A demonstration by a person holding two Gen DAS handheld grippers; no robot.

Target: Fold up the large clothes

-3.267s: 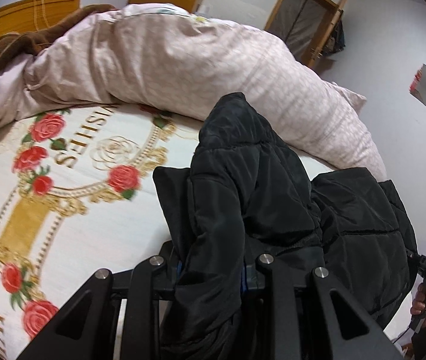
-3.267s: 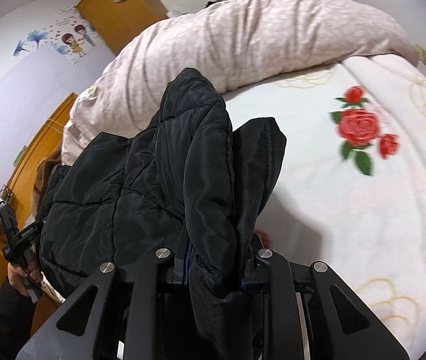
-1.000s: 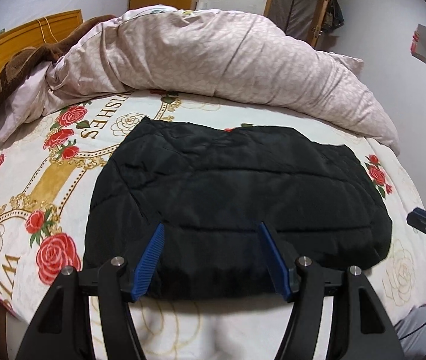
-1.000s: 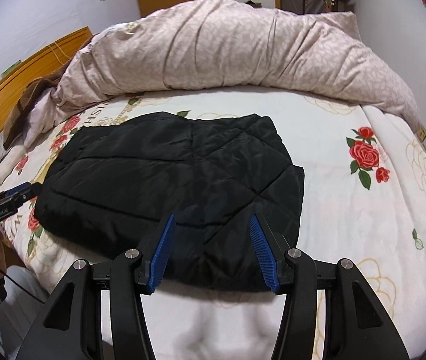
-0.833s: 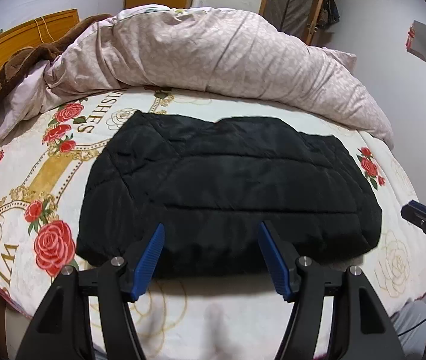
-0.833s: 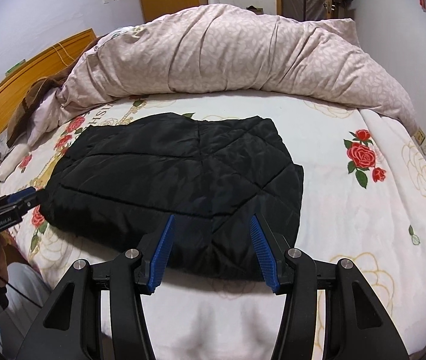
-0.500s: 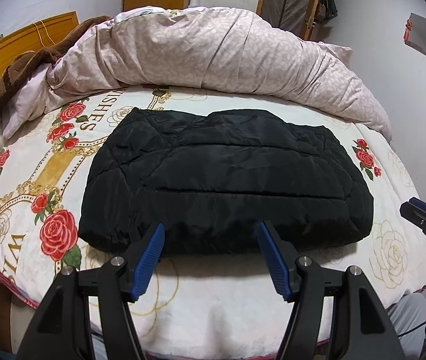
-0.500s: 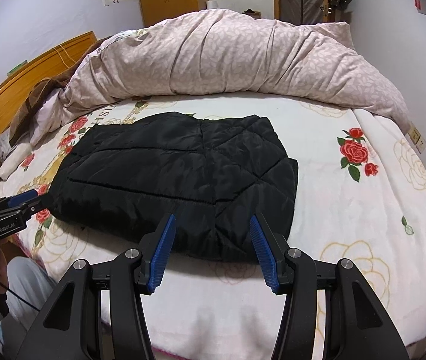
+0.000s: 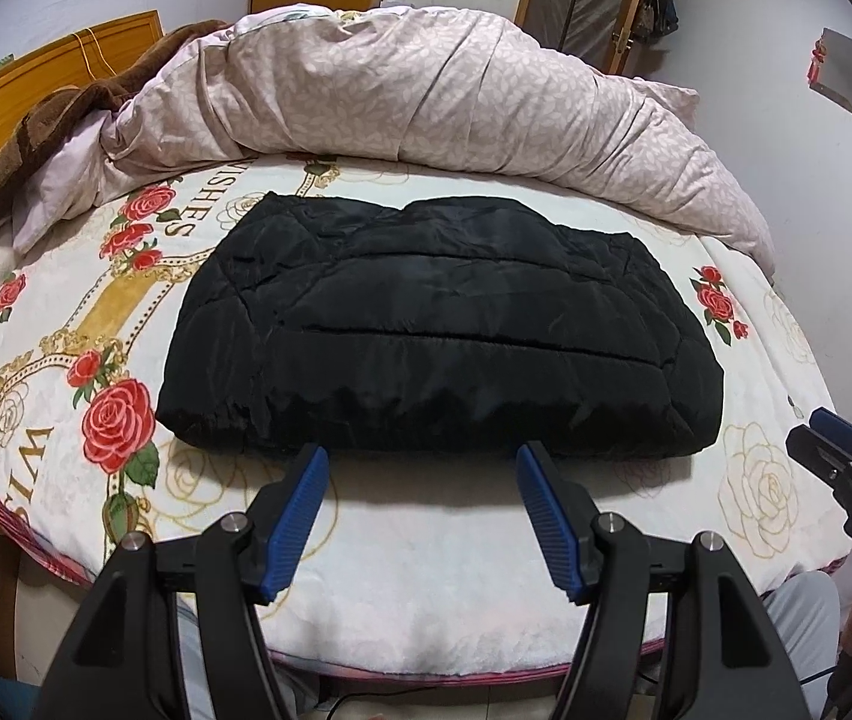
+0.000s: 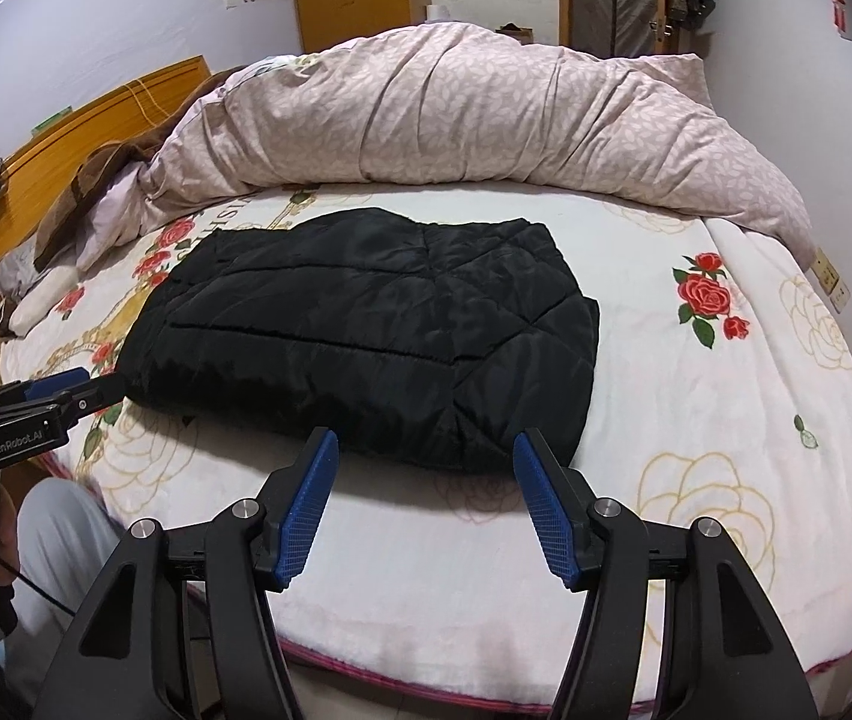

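Folded black jacket [image 9: 438, 330] lay flat on the rose-printed bed [image 9: 438, 546], both grippers clear of it.

We saw the jacket [image 10: 366, 336] as a padded rectangle in the middle of the bed [image 10: 696, 420], its near edge just beyond the blue pads [image 9: 300, 516] of our left gripper [image 9: 426, 510]. That gripper's jaws stood spread and held nothing; our right gripper [image 10: 426, 498] hovered the same way, jaws spread, off the jacket's near right corner. Behind the jacket a pink quilt [image 9: 426, 96] was heaped across the bed, with a brown blanket [image 9: 54, 126] at its left end against the wooden headboard [image 9: 18, 90].
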